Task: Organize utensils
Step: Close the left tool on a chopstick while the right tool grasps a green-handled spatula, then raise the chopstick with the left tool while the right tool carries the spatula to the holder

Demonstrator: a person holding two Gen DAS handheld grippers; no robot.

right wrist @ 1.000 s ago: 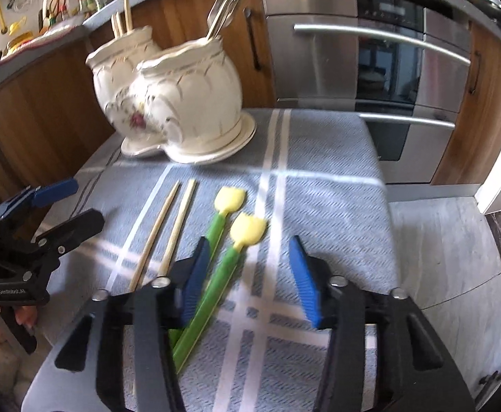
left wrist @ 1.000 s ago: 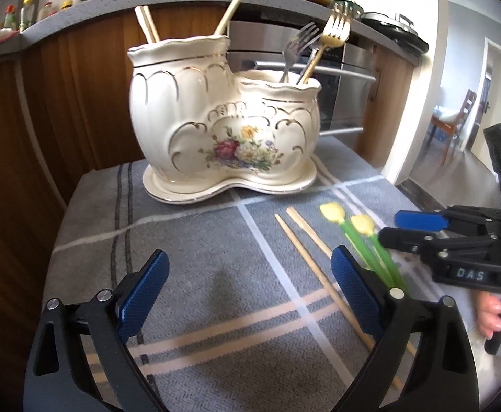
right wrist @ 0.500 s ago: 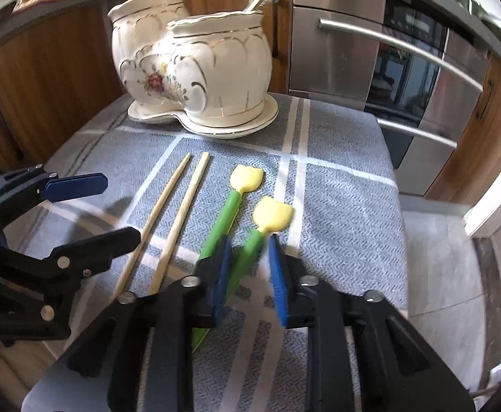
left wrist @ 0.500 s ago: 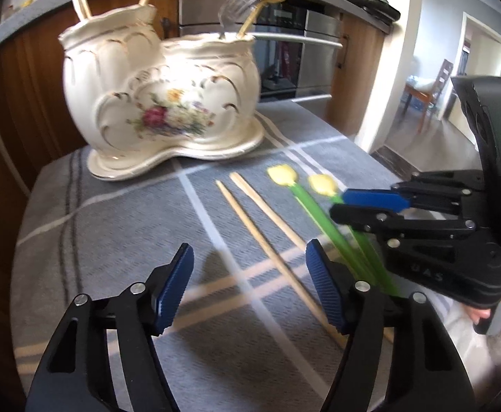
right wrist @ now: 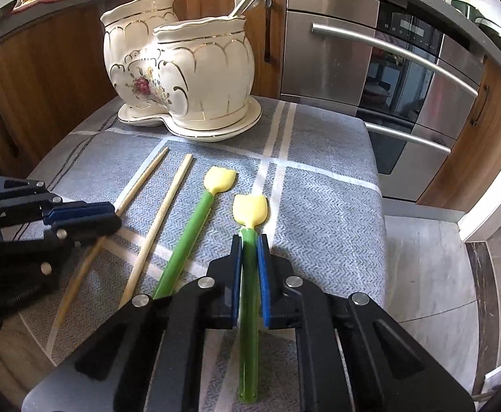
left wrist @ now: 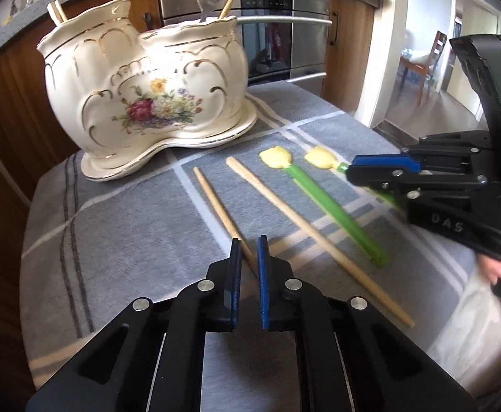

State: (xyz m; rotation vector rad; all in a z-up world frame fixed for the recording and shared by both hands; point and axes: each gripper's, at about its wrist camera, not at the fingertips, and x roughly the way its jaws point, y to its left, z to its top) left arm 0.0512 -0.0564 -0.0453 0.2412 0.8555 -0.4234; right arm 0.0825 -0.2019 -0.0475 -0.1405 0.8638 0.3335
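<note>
both grippers pinching now — left gripper (left wrist: 248,257) on the near-left chopstick (left wrist: 216,206), right gripper (right wrist: 249,257) on the green spatula (right wrist: 250,226) — thin grips, either could swivel or slip on the lift.

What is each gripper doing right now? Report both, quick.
Left gripper: jaws closed on the leftmost wooden chopstick.
Right gripper: jaws closed on the right-hand green tulip-shaped stick, still on the cloth.

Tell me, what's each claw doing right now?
Left gripper shut on left chopstick. Right gripper shut on right tulip stick. Holder ahead, path open.
</note>
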